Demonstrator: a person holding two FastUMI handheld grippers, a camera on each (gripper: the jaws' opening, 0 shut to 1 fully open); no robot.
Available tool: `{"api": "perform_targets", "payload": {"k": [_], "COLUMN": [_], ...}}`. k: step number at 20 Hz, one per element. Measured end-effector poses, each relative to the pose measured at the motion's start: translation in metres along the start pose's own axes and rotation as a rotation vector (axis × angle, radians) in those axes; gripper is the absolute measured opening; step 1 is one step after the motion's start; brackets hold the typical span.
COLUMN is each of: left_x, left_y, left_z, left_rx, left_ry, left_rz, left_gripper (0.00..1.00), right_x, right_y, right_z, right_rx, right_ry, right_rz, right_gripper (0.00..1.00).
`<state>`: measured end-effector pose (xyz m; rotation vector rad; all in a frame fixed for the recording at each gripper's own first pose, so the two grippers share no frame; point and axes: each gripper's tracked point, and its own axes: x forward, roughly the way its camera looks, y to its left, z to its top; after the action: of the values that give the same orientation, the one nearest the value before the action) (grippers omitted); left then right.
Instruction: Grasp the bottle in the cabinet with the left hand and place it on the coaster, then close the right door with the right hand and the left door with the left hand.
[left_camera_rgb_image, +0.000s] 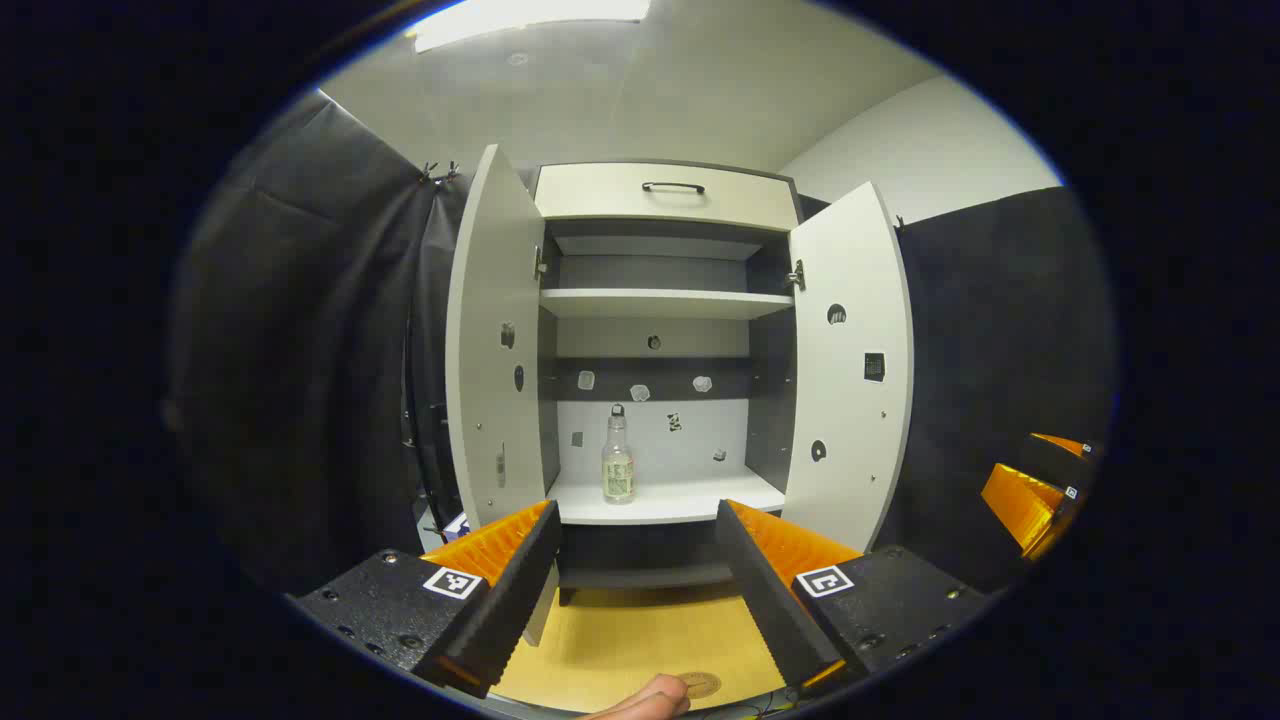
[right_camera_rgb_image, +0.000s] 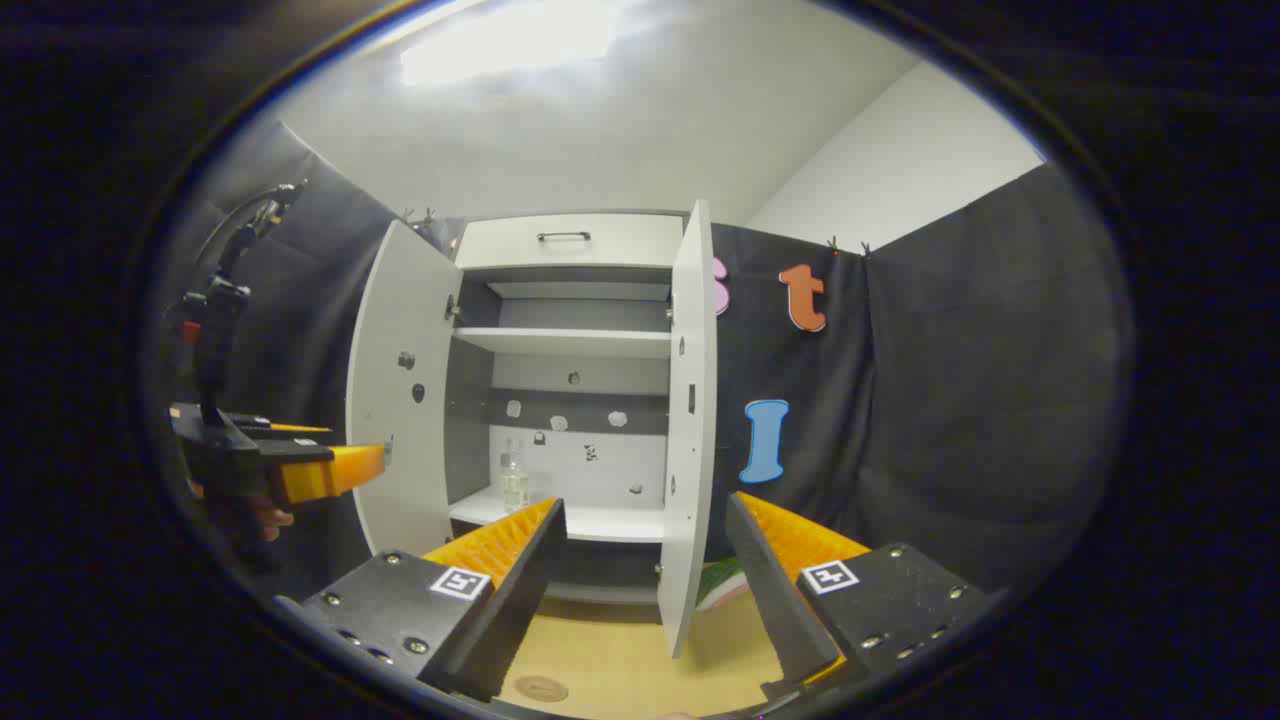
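Bottle (left_camera_rgb_image: 618, 462): stood upright on the cabinet's lower shelf (left_camera_rgb_image: 690, 503), toward its left edge, straight ahead of the left gripper (left_camera_rgb_image: 637, 590), fingers spread and empty. Right gripper (right_camera_rgb_image: 645, 600): farther off, likewise spread. Both doors open.

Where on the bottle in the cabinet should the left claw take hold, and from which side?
Probably the bottle body, around its label, approached straight from the open front. It stands upright near the shelf front edge, and the open left claw already faces it, fingers either side.
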<state>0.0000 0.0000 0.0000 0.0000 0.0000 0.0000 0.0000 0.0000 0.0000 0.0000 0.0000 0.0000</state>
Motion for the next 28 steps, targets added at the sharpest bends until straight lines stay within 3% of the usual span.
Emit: {"api": "perform_targets", "payload": {"k": [3,6,12,17,18,23,28], "left_x": [0.006,0.015,0.048,0.075,0.083,0.134,0.205], "left_y": [-0.014,-0.021,-0.021,-0.011,-0.008,0.004,0.025], "left_z": [0.000,0.005,-0.005,-0.011,-0.012,-0.026,-0.033], "left_rx": [0.016,0.013,-0.048,-0.028,-0.023,-0.027,0.021], "left_ry": [0.005,-0.017,0.023,0.033,0.035,0.044,-0.019], "left_rz": [-0.041,-0.049,-0.068,-0.064,-0.067,-0.069,-0.021], "left_gripper": [0.98,0.98,0.99,0.99,0.98,0.99,0.99], "right_x": [0.004,0.011,0.027,0.047,0.052,0.080,0.110], "right_y": [-0.018,-0.029,-0.026,-0.021,-0.018,-0.010,-0.004], "right_z": [0.006,0.008,0.009,0.002,0.000,-0.008,-0.022], "right_rx": [0.014,0.004,0.010,0.002,0.001,-0.004,0.016], "right_ry": [-0.008,-0.013,-0.019,-0.015,-0.018,-0.016,0.004], "right_rz": [-0.042,-0.075,-0.078,-0.091,-0.090,-0.099,-0.092], "right_gripper": [0.94,0.98,0.98,0.94,0.98,0.98,0.94]}}
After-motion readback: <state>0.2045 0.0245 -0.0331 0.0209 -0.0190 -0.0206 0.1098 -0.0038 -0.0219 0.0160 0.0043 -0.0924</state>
